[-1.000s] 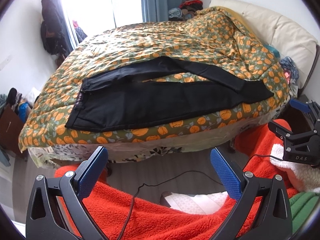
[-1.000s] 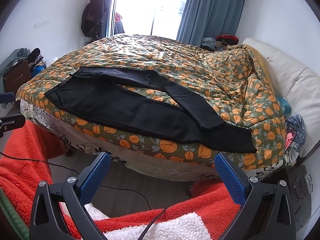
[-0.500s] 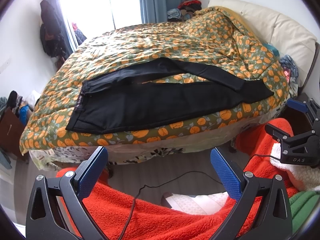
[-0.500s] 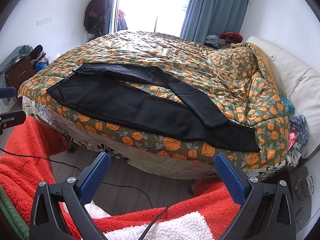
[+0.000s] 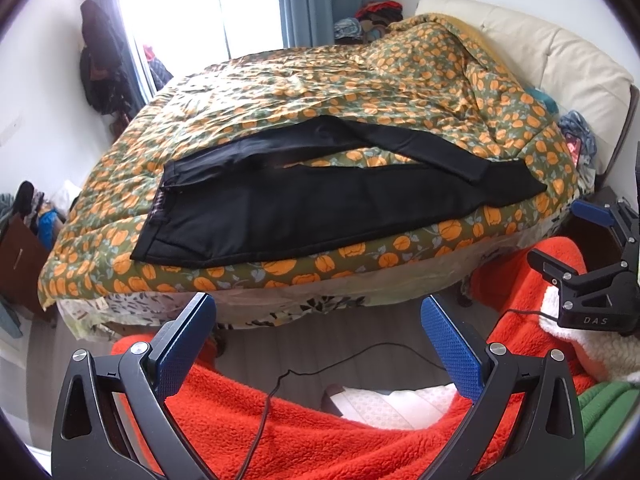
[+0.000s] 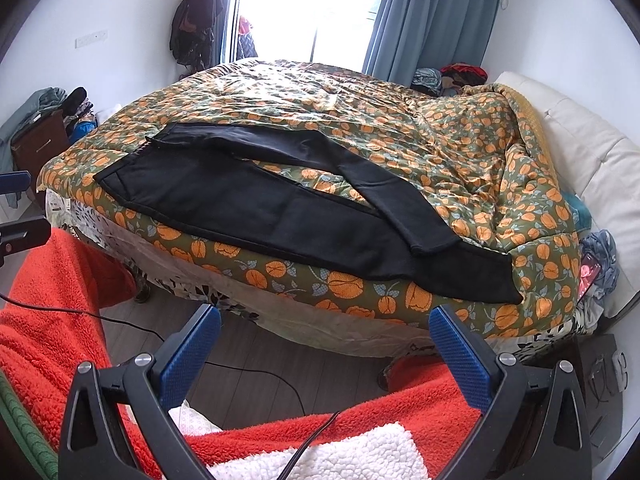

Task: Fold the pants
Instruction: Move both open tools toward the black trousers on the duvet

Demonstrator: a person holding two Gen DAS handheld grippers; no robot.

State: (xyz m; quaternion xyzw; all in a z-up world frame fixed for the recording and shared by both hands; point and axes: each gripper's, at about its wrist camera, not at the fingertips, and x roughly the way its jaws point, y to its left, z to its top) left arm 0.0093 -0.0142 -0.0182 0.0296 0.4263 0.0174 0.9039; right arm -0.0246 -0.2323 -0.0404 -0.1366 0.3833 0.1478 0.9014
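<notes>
Black pants (image 5: 304,216) lie flat along the near edge of the bed, waistband to the left, legs to the right, the far leg angled over the near one. They also show in the right wrist view (image 6: 280,208). My left gripper (image 5: 318,320) is open and empty, held short of the bed above the floor. My right gripper (image 6: 324,330) is open and empty, also short of the bed edge. The right gripper shows at the right in the left wrist view (image 5: 576,236).
The bed has an orange-flowered quilt (image 6: 400,120) and a cream headboard (image 6: 592,152) at the right. Red fleece (image 5: 320,432) and a black cable (image 5: 280,384) lie below the grippers. A phone (image 6: 588,276) lies at the bed's right corner. A wooden nightstand (image 6: 36,148) stands left.
Both grippers have moved a little closer to the bed and higher; the pants appear larger. The pants have not moved. Both grippers stay open.
</notes>
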